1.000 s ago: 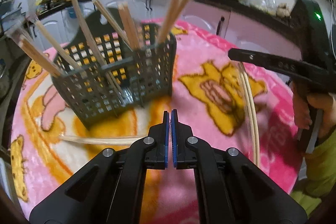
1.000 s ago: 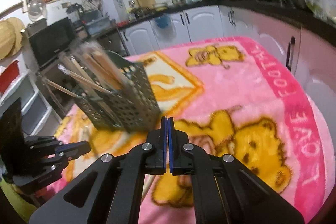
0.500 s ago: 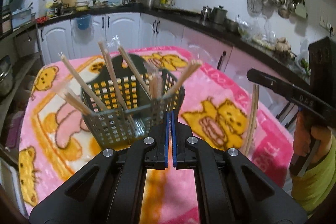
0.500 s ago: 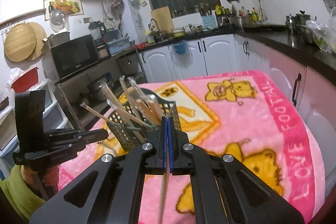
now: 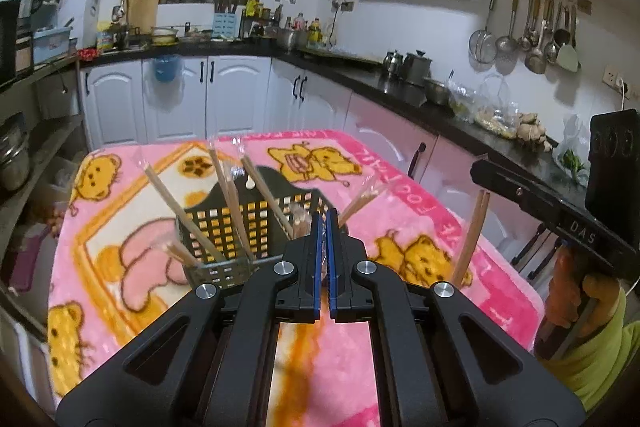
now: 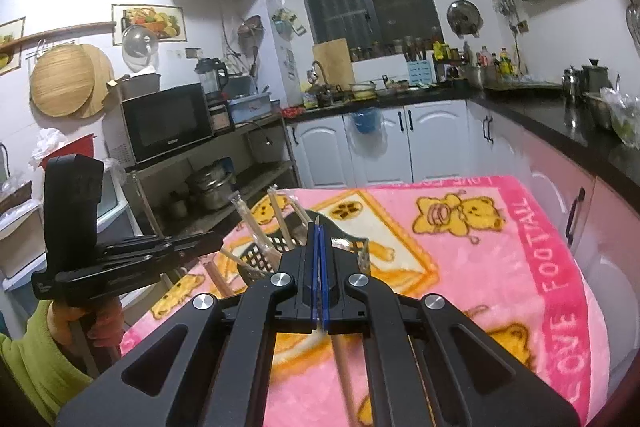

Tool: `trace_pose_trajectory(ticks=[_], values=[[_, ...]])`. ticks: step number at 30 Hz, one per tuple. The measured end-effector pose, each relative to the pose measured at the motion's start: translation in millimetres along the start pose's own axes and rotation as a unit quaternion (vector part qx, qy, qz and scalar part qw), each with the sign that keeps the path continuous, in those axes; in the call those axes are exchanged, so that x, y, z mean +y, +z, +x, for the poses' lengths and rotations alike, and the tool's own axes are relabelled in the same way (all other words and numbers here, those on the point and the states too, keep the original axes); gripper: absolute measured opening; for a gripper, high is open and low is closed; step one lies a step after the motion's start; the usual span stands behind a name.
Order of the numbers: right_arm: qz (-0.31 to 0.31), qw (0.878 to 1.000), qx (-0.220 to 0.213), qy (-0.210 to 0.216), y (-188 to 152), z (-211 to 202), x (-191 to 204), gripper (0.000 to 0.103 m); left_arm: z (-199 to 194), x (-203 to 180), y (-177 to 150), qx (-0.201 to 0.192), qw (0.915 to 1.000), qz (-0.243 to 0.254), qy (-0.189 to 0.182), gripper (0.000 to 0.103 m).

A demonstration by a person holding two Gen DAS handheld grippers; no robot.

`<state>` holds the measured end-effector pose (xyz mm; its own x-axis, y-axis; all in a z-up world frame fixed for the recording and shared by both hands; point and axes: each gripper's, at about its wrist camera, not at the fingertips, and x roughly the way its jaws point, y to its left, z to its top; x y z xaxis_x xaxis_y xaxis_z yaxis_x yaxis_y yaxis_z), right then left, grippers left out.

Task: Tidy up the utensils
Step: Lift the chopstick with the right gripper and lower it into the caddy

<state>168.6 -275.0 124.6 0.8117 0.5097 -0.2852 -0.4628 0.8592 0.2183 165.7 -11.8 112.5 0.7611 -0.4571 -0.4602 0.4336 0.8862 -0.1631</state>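
- The right gripper [image 6: 319, 227] is clamped on a pair of chopsticks [image 5: 472, 235]; they hang below the jaws, a hold that seems meant for lowering them end-first.
- The left gripper [image 5: 322, 223] is pressed together; whether a thin chopstick is caught between its pads cannot be told.
- The dark slotted basket [image 5: 256, 227] stands on the pink bear blanket [image 5: 400, 171], just ahead of both grippers; several wrapped chopsticks [image 5: 182, 215] are leaned inside it, fanned outward.
- Both grippers are held above the basket rim, presumably so the sticks clear it.
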Motion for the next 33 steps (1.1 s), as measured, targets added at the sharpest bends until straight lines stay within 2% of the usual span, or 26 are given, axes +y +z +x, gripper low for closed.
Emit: trace_pose_trajectory(ticks=[11, 24, 33], values=[[-0.030, 0.999, -0.018, 0.017, 20.7, 1.3, 25.4, 0.001, -17.7, -4.3, 21.0, -0.032, 0.9995, 0.007, 0.001, 0.001], [-0.047, 0.997, -0.035, 0.042, 53.6, 5.7, 44.1, 0.001, -25.2, 1.5, 35.2, -0.050, 0.9987, 0.002, 0.012, 0.001], [-0.068, 0.994, -0.073, 0.047, 88.4, 4.3, 58.8, 0.001, -36.3, 11.5, 57.3, -0.082, 0.9963, -0.013, 0.021, 0.001]])
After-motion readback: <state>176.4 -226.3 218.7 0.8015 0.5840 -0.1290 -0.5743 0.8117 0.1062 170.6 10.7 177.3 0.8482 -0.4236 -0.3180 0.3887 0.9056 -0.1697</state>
